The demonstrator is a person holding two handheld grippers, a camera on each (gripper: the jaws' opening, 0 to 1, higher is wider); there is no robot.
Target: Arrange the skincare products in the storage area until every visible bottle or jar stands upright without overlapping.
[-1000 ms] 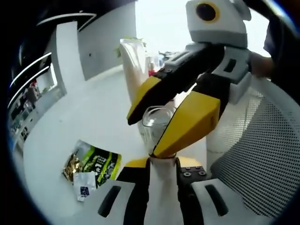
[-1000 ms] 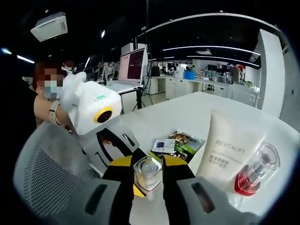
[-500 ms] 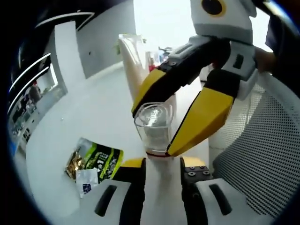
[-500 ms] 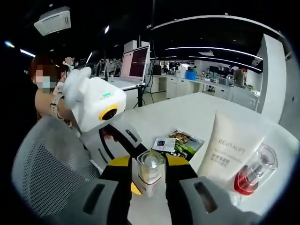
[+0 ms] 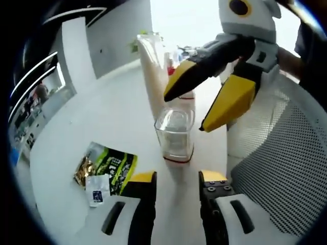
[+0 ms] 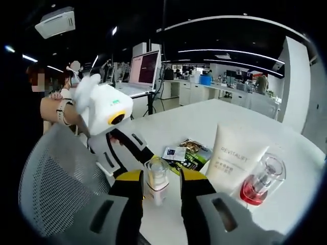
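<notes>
here, the left gripper has its yellow-tipped jaws spread, with a clear-capped bottle standing upright just beyond them on the white surface, apart from both jaws. in the left gripper view the right gripper comes in from above, its jaws parted and held over the bottle without touching it. seen in the right gripper view, the right gripper frames the same bottle between its spread jaws, and the left gripper shows behind it, held by a person's hand. a white tube marked "revitalift" stands upright to one side on the surface, and just beside it stands a clear bottle of red liquid. a green and gold sachet with a small white packet lies flat on the surface nearby. a grey mesh chair back rises at the surface's edge.
</notes>
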